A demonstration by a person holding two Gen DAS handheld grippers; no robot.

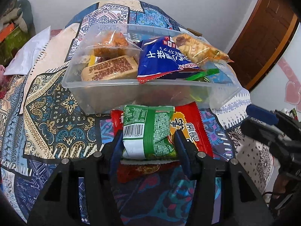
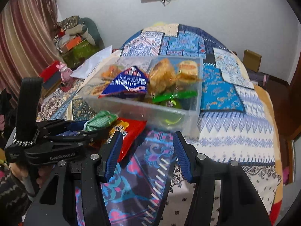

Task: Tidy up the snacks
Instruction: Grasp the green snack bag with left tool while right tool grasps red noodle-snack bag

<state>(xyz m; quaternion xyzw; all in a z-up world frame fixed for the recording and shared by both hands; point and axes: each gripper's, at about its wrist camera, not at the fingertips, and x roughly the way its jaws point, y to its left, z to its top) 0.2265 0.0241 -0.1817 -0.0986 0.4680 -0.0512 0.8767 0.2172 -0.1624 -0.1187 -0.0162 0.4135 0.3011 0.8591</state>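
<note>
A green snack packet sits low in the frame's centre, clamped by the left hand-held gripper over a red packet, just before a clear plastic box of snacks on the bed. The right hand-held gripper hangs released at lower centre.

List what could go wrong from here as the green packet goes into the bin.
1. The clear bin is already heaped: the blue packet and the biscuit packet overhang its rim, so adding more could knock one out.
2. The left gripper pinches the soft green packet; squeezing may crush the contents.
3. The red packet lies right under it and might get dragged along when it lifts.
</note>
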